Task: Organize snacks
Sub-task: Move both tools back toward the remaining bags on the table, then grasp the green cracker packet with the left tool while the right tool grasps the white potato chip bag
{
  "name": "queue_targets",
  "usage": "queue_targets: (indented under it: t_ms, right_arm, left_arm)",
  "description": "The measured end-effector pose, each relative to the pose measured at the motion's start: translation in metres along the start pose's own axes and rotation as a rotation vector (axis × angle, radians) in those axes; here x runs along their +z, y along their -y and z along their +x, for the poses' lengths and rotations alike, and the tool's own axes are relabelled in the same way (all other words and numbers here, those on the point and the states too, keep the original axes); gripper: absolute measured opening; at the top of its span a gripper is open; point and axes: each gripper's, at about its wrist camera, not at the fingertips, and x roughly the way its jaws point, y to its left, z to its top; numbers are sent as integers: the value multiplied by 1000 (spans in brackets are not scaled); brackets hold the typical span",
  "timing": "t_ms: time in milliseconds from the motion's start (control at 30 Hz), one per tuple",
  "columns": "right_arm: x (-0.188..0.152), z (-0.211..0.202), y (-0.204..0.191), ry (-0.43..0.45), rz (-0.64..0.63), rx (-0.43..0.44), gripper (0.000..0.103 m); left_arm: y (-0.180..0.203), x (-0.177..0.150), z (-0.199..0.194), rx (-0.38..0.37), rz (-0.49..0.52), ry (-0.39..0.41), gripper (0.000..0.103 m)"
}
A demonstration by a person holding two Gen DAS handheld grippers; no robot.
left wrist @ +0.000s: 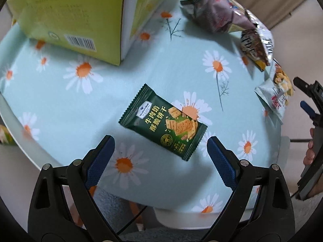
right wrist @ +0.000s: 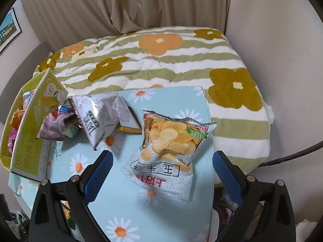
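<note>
A dark green cracker packet [left wrist: 162, 121] lies flat on the daisy-print tablecloth [left wrist: 60, 104]. My left gripper [left wrist: 160, 141] hovers just above its near end, open, with nothing between the blue pads. In the right wrist view a silver-white chips packet [right wrist: 169, 147] lies slightly puffed on the same cloth. My right gripper [right wrist: 163, 154] is open over it, one finger on either side and neither pad touching it. A yellow-green carton [right wrist: 30, 137] at the left holds several snack packets.
The carton [left wrist: 70, 16] stands at the table's far left. A purple bag [left wrist: 218, 14], a brown bag [left wrist: 254, 46] and the chips packet [left wrist: 276, 96] line the right side. A flowered quilt [right wrist: 161, 64] lies beyond the table. A hand [left wrist: 309, 153] shows at the right edge.
</note>
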Motion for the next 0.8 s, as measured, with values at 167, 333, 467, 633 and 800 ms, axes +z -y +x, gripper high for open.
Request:
queue_targets:
  t_ms: [167, 333, 467, 633, 800]
  right_arm:
    - [2, 14, 6, -26, 1, 10, 99]
    - [1, 24, 9, -46, 7, 25, 99]
    - [1, 29, 11, -52, 13, 27, 99]
    - [3, 34, 11, -54, 8, 17, 98]
    - [4, 42, 10, -51, 20, 16, 98]
  left_arm:
    - [8, 10, 20, 17, -17, -14, 92]
    - [27, 26, 28, 34, 39, 9, 92]
    - [47, 28, 30, 54, 125, 6, 80]
    - [55, 13, 30, 113, 195, -12, 77]
    - [60, 9, 31, 152, 234, -1, 67]
